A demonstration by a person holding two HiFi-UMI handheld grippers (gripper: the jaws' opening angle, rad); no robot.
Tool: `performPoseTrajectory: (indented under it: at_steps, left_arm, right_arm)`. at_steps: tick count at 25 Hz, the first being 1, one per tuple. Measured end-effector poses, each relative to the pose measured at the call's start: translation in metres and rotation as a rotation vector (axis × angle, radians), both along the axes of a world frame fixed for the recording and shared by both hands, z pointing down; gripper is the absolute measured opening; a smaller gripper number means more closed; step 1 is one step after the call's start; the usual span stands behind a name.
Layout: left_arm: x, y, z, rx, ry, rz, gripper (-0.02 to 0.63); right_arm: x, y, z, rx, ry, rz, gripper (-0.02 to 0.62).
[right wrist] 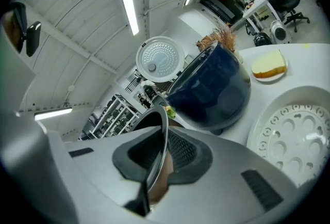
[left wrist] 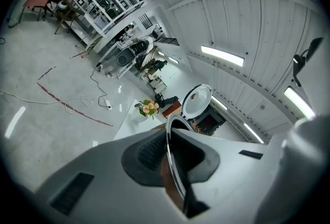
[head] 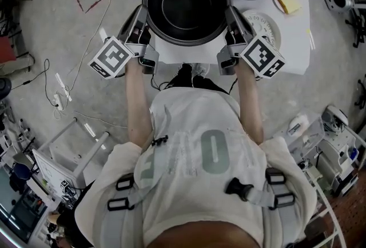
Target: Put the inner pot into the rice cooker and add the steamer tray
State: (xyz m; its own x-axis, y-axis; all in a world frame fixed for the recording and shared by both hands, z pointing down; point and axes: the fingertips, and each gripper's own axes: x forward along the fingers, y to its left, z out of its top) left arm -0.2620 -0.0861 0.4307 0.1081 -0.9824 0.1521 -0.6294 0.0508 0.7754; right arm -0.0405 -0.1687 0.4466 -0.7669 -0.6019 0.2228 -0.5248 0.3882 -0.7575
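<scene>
The dark, round metal inner pot (head: 187, 6) hangs between the two grippers at the near edge of the white table (head: 297, 47), empty and mouth up. It looks to be held clear of the tabletop, though I can't be sure of the gap. The left gripper (head: 140, 17) is clamped on the pot's thin rim at the left, and the right gripper (head: 233, 19) is clamped on the rim opposite. The dark blue rice cooker (right wrist: 214, 89) stands farther off and a bit to the right, lid thrown open, with no pot in it yet. The white perforated steamer tray (head: 266, 27) lies flat on the table just right of the pot, untouched. By my reckoning only the pick-up is done. The pot has yet to be carried over and lowered into the cooker, and the tray set on after that.
</scene>
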Motion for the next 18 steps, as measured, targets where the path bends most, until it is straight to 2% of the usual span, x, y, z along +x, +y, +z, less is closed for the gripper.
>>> performPoseTrajectory:
  at_steps: [13,18]
  left_arm:
    - [-0.008,-0.009,-0.108,0.223,-0.079,-0.006,0.041]
    - [-0.002,-0.023,-0.154,0.313,-0.163,0.045,0.042]
  right_arm:
    - [-0.011,-0.016,-0.119,0.274,-0.076,-0.008,0.034]
    - [-0.003,-0.024,-0.164,0.372,-0.098,0.018,0.035]
